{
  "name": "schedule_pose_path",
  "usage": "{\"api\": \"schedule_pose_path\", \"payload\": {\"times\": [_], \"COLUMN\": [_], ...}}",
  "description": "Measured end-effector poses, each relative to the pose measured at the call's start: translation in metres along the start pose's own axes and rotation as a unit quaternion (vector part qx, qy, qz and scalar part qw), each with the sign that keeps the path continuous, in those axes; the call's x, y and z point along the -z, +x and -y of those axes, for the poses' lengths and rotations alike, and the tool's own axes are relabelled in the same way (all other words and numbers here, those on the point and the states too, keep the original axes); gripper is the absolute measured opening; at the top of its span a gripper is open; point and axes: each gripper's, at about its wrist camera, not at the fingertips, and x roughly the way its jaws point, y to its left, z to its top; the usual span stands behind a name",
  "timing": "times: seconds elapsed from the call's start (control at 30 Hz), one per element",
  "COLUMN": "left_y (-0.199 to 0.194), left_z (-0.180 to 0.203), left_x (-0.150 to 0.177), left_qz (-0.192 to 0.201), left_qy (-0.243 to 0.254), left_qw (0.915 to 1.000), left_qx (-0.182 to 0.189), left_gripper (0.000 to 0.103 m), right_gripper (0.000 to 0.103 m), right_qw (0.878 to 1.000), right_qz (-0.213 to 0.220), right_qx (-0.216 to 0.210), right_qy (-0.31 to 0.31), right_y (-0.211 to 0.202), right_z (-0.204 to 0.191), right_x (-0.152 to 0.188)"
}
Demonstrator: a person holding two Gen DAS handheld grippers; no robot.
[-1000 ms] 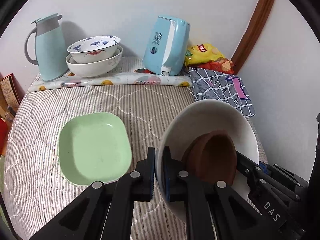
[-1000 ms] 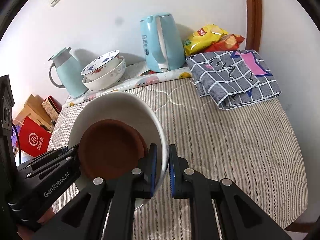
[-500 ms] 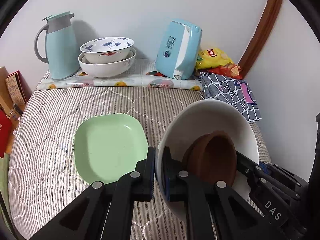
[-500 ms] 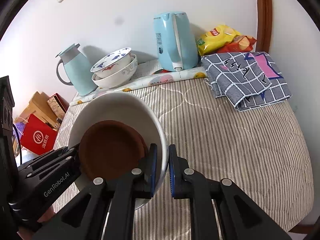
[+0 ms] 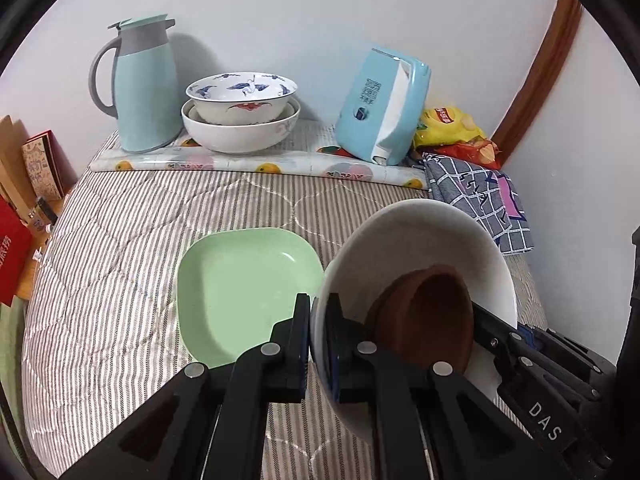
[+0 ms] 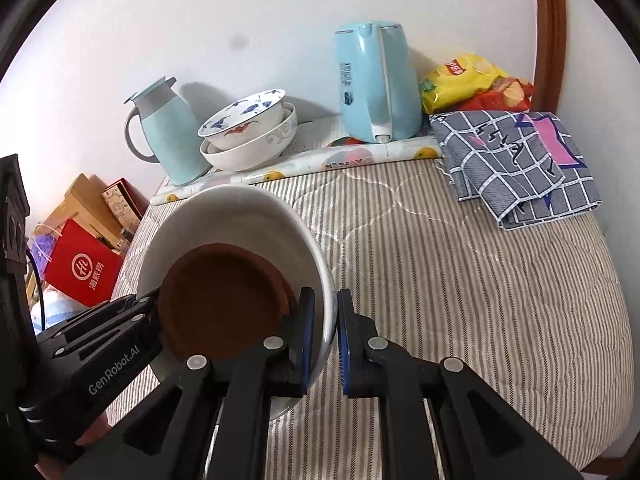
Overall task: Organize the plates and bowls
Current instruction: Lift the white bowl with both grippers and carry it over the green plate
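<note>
Though tilted, white bowl (image 5: 420,232) between both tongs

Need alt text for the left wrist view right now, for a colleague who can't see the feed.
The left hand-held gripper is shut on the rim of a tilted white bowl with brown dishes inside; the right hand-held gripper grips the opposite rim. Beside it a green plate lies on the striped quilt; two stacked bowls sit by the wall.
</note>
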Motion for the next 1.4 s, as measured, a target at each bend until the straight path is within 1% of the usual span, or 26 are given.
{"api": "schedule_pose_path", "payload": {"times": [0.57, 1.03, 1.4], "left_y": [0.006, 0.022, 0.042], "left_z": [-0.030, -0.057, -0.074], "left_x": [-0.006, -0.012, -0.015], "left_qz": [-0.001, -0.009, -0.028], "left_qy": [-0.018, -0.040, -0.053], "left_qw": [0.9997, 0.9990, 0.9980], "left_qx": [-0.013, -0.020, -0.022], "left_gripper": [0.008, 0.008, 0.008], "right_gripper": [0.010, 0.010, 0.010], "right_qw": [1.000, 0.999, 0.998], "right_qz": [-0.010, -0.025, -0.044], "right_qx": [-0.013, -0.017, -0.017], "right_qy": [-0.014, -0.028, -0.034], "right_y": [0.022, 0.047, 0.071], "right_z": [-0.024, -0.046, -0.056], "right_x": [-0.008, -0.017, -0.021]}}
